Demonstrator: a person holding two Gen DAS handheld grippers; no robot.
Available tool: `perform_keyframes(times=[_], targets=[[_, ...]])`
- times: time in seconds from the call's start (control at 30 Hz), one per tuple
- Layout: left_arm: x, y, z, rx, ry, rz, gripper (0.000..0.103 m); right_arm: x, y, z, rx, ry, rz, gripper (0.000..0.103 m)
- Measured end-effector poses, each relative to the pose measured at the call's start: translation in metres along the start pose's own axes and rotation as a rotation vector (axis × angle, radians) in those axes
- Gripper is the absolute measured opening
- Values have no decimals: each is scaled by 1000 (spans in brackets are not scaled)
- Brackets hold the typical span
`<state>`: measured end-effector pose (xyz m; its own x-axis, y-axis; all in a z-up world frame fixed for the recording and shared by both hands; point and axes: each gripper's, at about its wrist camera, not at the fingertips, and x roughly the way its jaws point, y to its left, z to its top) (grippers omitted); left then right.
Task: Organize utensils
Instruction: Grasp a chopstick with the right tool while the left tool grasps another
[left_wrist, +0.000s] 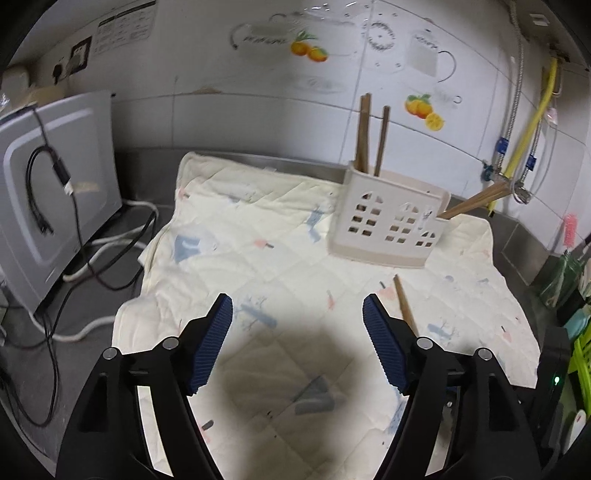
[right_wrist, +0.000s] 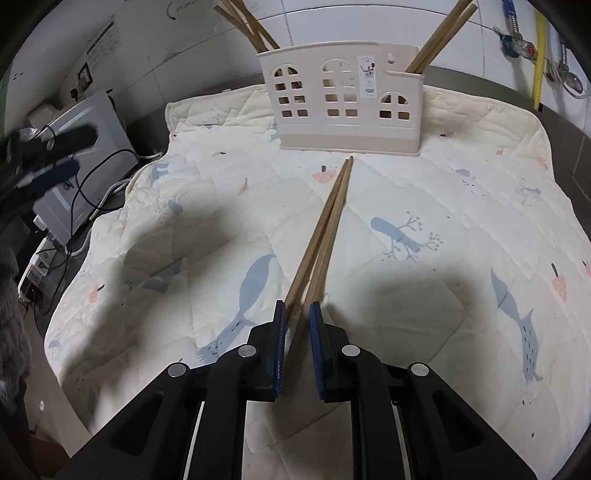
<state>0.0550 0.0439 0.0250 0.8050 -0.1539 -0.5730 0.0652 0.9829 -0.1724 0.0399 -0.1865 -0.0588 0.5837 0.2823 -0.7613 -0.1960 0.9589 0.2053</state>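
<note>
Right wrist view: my right gripper (right_wrist: 297, 310) is pinched nearly closed on a pair of wooden chopsticks (right_wrist: 327, 225), the blue pads (right_wrist: 280, 343) pressing on their near ends. The sticks run forward and slightly right over the quilted cloth (right_wrist: 461, 184), their tips lying just short of the base of the utensil holder (right_wrist: 343, 107). That holder is a cream plastic box with window-shaped cut-outs, standing upright toward the back of the cloth. I see chopsticks in its left compartment (right_wrist: 255, 33) leaning left, and another pair in its right compartment (right_wrist: 439, 37) leaning right. At the left edge of this view the other gripper shows as a dark, blurred shape.

From the left wrist view, my left gripper (left_wrist: 297, 306) stands wide, with nothing between its fingers, only bare cloth (left_wrist: 258, 258) and shadow below. The holder (left_wrist: 388, 221) is ahead and to the right, well apart from it. One end of the held chopsticks (left_wrist: 404, 302) shows just beside the right finger (left_wrist: 384, 343). A grey appliance (left_wrist: 55, 192) with cables stands to the left of the cloth, against the tiled wall (left_wrist: 221, 92).
</note>
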Motion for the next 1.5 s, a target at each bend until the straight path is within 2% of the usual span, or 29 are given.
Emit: perform_keyframes(times=[0.67,1.0,1.37,1.4,1.47,1.5], targets=[[2,17,-24,-73,55,24,76,14,1,0,25,6,-59,10],[12,-2,-45,-49,119,9,76,10,-3,-2,38,-11,-38,9],[32,-54,-71,18,213,-100,74,-28,-24,-10,24,-97,-92,7],[34,-58,-73,20,220,-112,72,-32,-26,-9,22,-108,-95,7],[38,-69,-77,28,242,-151,61,-41,-29,-8,20,-127,-104,7],[40,-73,-79,33,247,-162,58,-44,-31,-8,21,-134,-105,7]])
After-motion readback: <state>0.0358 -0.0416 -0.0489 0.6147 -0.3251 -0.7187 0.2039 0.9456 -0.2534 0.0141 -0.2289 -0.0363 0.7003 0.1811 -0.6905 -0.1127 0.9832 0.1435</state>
